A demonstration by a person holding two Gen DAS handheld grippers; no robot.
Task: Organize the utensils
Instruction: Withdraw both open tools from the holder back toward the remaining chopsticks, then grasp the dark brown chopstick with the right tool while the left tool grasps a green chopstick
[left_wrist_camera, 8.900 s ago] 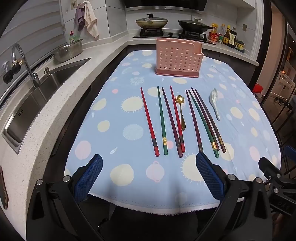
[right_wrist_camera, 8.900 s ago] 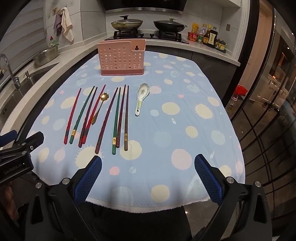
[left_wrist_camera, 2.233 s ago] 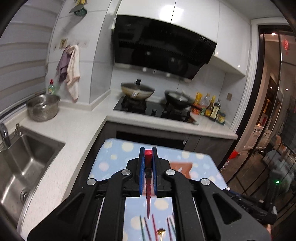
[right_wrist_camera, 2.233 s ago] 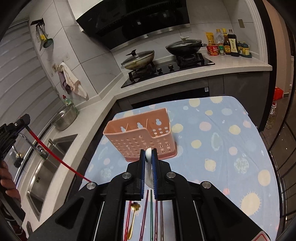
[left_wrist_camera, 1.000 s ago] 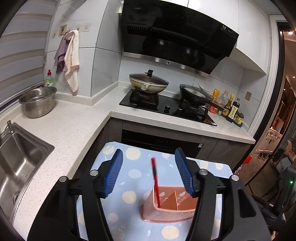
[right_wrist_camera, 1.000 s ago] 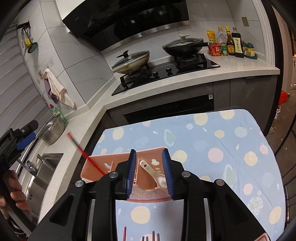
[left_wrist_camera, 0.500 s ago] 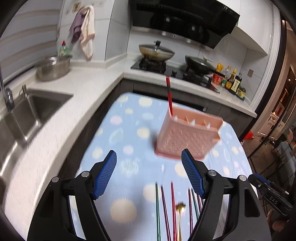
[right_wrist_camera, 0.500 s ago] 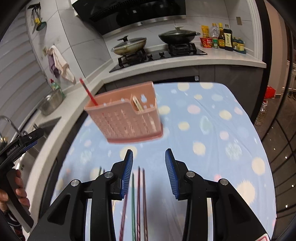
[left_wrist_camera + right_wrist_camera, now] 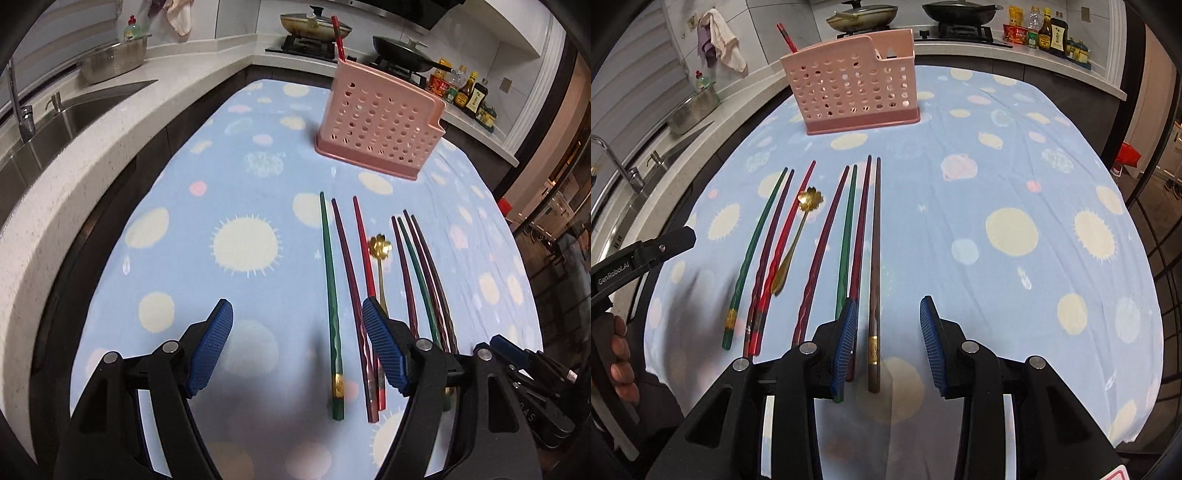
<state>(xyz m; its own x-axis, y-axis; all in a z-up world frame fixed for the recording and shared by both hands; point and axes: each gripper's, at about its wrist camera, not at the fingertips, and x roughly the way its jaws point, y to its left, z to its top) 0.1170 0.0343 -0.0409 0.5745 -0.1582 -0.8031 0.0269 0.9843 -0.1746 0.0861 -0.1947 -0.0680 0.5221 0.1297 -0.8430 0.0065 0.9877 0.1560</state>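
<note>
A pink perforated holder (image 9: 376, 122) (image 9: 849, 92) stands at the far end of the blue dotted cloth, with one red chopstick (image 9: 338, 38) (image 9: 786, 37) sticking out of its left corner. Several chopsticks and a gold spoon (image 9: 380, 247) (image 9: 810, 199) lie in a row on the cloth. My left gripper (image 9: 295, 306) is open and empty, low over the near end of the green chopstick (image 9: 328, 273). My right gripper (image 9: 888, 302) is open and empty. The brown chopstick (image 9: 875, 258) lies on the cloth below the gap between its fingers.
A sink (image 9: 74, 110) and a steel bowl (image 9: 114, 61) are on the counter to the left. Pans sit on the stove behind the holder, with sauce bottles (image 9: 465, 92) to their right. A hand (image 9: 620, 369) holds the left gripper's handle at the cloth's near-left edge.
Both grippers have pulled back from the holder and dropped toward the near ends of the chopsticks, now pointing down at the cloth. The red chopstick stays in the holder.
</note>
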